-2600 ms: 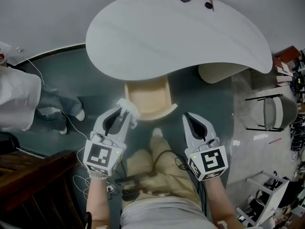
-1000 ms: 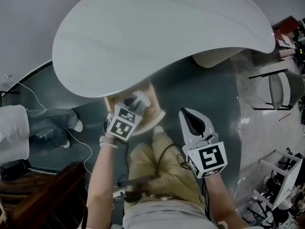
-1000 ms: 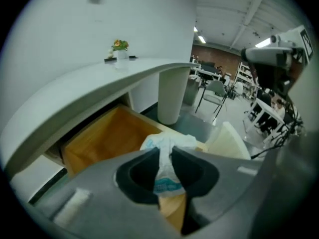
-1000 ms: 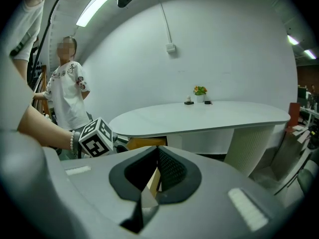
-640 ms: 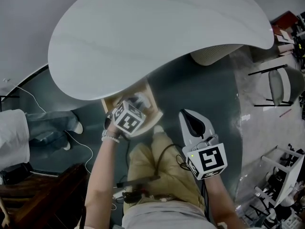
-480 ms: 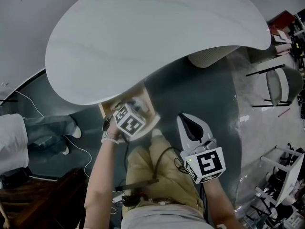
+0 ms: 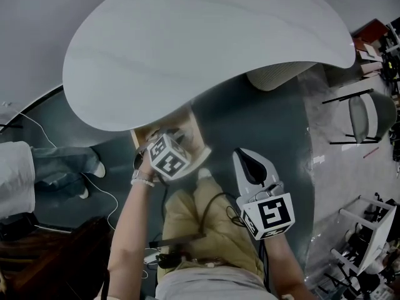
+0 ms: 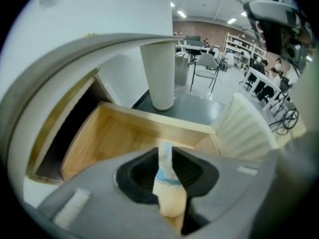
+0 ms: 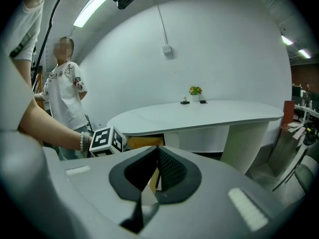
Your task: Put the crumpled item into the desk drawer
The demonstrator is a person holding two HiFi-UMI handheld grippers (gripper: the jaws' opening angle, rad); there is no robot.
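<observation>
The wooden desk drawer (image 7: 195, 135) stands pulled out under the white desk top (image 7: 200, 42). My left gripper (image 7: 171, 147) points steeply down over it, its marker cube hiding the fingertips in the head view. In the left gripper view the left gripper (image 8: 166, 156) is shut on the crumpled item (image 8: 167, 183), a white wad with blue print, just above the drawer's floor (image 8: 107, 143). Its jaws have just been closing a little with the wad between them. My right gripper (image 7: 251, 165) hangs to the right of the drawer, above my lap; the right gripper (image 9: 155, 153) is shut and empty.
The ribbed white desk pedestal (image 8: 158, 78) stands behind the drawer. My knees (image 7: 200, 211) and cables lie just below it. Another person (image 9: 62, 93) stands at the left. A chair (image 7: 362, 120) and shelving sit to the right, dark wooden furniture (image 7: 56, 249) at the bottom left.
My left gripper has carried the wad from in front of the drawer to over it, then sunk into it while rolling. The right gripper has stayed put.
</observation>
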